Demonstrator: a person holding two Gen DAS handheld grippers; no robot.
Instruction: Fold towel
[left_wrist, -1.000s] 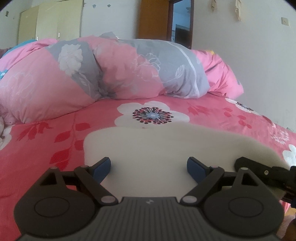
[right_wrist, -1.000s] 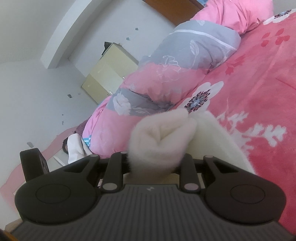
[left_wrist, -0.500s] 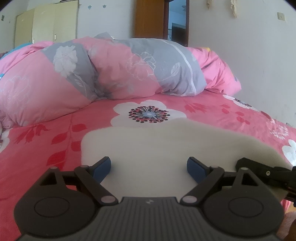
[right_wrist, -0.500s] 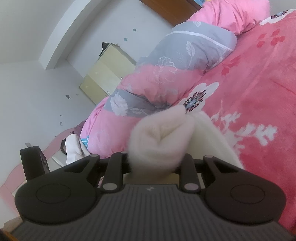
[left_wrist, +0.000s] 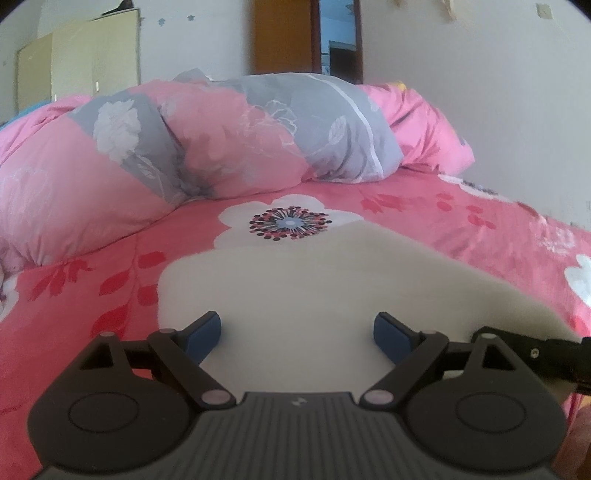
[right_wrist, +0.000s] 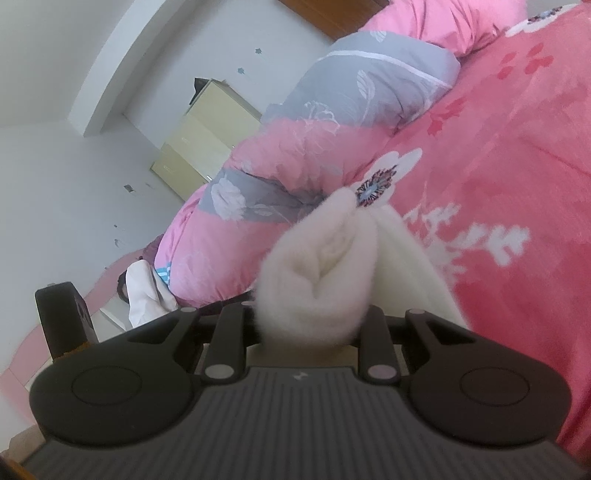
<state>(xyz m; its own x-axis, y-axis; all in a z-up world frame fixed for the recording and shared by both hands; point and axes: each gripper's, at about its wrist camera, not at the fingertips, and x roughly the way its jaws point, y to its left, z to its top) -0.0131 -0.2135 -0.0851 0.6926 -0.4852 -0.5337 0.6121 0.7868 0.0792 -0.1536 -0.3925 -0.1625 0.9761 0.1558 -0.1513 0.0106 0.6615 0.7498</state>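
The towel (left_wrist: 303, 295) lies flat on the bed (left_wrist: 92, 295), on the pink flowered cover, close to the near edge of the bed. It is a cream, fleecy cloth. Its far edge runs just short of the large flower print (left_wrist: 290, 223), and its long axis appears to run across the left wrist view, from the left side of the bed toward the right; the fisheye bends the outline, so this reading is only probable.

The left gripper (left_wrist: 297, 330) hangs over the near part of the towel with its jaws wide apart. The blue pads (left_wrist: 205, 330) stand clear on either side and hold nothing; the cloth lies beneath them, not between them.

The right gripper (right_wrist: 314, 317) is closed down on a bunched corner of the towel (right_wrist: 317, 280). In the right wrist view the pinched cloth swells out above the jaws in a folded wad, and the rest trails away to the right, down to the bed. In the left wrist view the right gripper's finger shows at the right end of the towel, where the cloth rises off the cover.

Judgement: the right end is secured and raised, while the left end lies free. The left gripper is the nearer one to the free near-left corner of the towel, which lies just to the left of its left pad. The coming move turns on that offset: the left gripper must shift toward that corner and close on it before both ends can be carried over along the long axis.

The heaped quilt (left_wrist: 221, 140) lies well beyond the towel, toward the far edge of the bed.
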